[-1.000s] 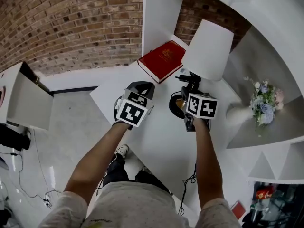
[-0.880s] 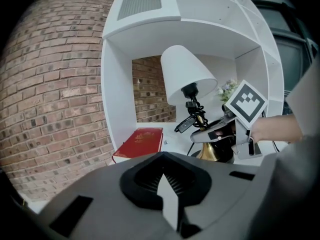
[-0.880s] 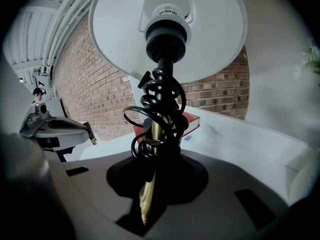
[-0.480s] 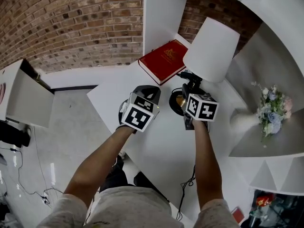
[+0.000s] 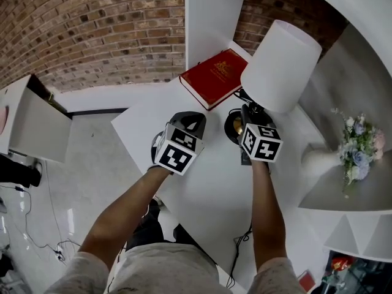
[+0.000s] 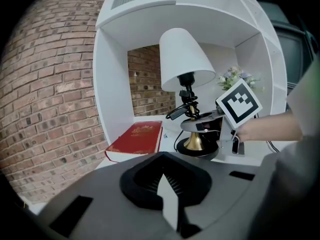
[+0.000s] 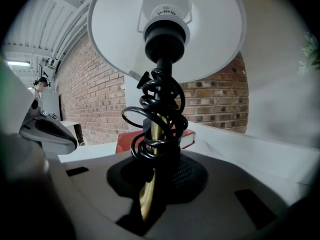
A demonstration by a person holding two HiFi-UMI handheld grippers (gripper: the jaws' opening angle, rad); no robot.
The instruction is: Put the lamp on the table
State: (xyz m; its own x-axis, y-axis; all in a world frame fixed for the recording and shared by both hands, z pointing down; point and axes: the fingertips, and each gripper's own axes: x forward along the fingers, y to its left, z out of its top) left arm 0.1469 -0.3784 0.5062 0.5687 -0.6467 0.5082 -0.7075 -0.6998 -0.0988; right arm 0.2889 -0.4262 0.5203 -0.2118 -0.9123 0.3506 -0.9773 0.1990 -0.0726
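The lamp has a white shade (image 5: 282,66), a brass stem (image 7: 154,134) wound with black cord (image 7: 157,116), and a brass foot on a black disc (image 6: 196,147). It stands upright over the white table (image 5: 208,182), in front of the shelf opening. I cannot tell whether the disc touches the surface. My right gripper (image 5: 247,116) is shut on the stem low down, just under the cord coil (image 7: 149,196). My left gripper (image 5: 187,122) hovers to the lamp's left, jaws a narrow gap apart with nothing between them (image 6: 167,199).
A red book (image 5: 214,77) lies flat behind the lamp, at the shelf's mouth. A white vase of flowers (image 5: 358,149) stands on the shelf to the right. White shelf walls (image 6: 112,84) rise behind, with a brick wall (image 5: 92,29) to the left. A cable hangs off the table's near edge (image 5: 239,250).
The lamp and the right gripper holding it have shifted slightly right and away from me, and the shade now sits higher in view. The left gripper has barely moved.
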